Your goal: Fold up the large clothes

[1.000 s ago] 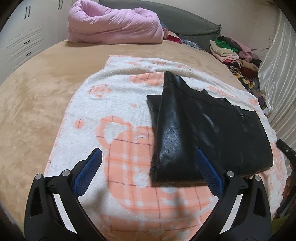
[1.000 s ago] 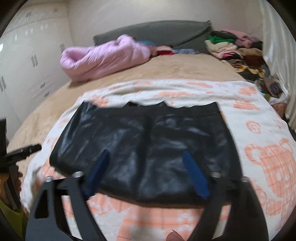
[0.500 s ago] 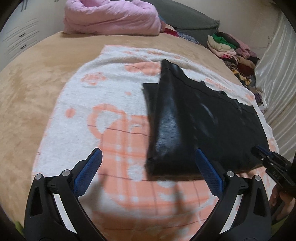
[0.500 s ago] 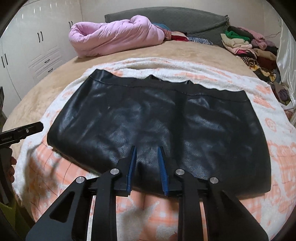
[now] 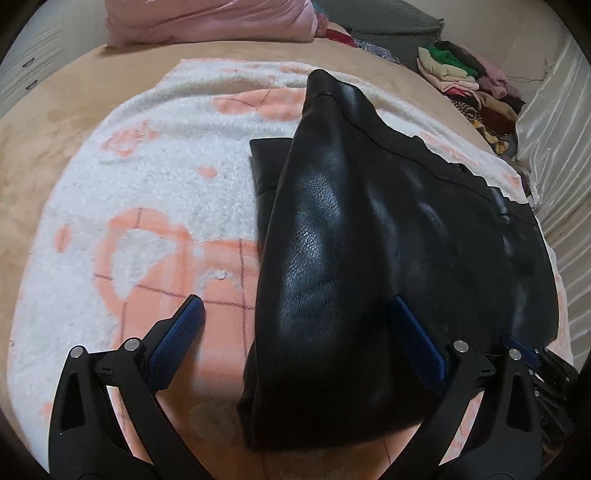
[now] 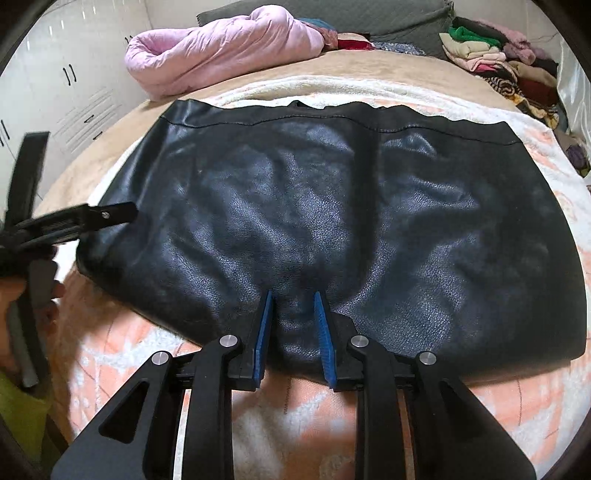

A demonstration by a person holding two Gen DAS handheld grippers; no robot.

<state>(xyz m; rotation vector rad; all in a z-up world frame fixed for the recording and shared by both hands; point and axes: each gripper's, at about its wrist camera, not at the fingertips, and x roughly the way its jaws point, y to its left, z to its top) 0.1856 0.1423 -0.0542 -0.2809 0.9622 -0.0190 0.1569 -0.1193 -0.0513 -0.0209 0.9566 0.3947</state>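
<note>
Room: you work at a bed [image 6: 92, 192] with a tan cover; white cupboards stand beyond its left side.
Blanket: a white and peach fleece blanket [image 5: 155, 206] is spread over the bed's near half.
Garment: the black leather garment [image 6: 332, 206] lies flat on the blanket, its stitched band toward the head of the bed, its hem along the near edge.
Your right claw [image 6: 293, 314]: narrowed almost together over the middle of the near hem, a small ridge of leather pinched between the blue pads [image 6: 263, 332].
Your left claw [image 5: 295, 332]: jaws spread wide at the garment's left end, the folded edge between them, neither pad pressing it.
Head of bed: a pink quilt [image 6: 221, 48], a grey pillow [image 6: 406, 22].
Far right corner: stacked folded clothes [image 6: 495, 59].
</note>
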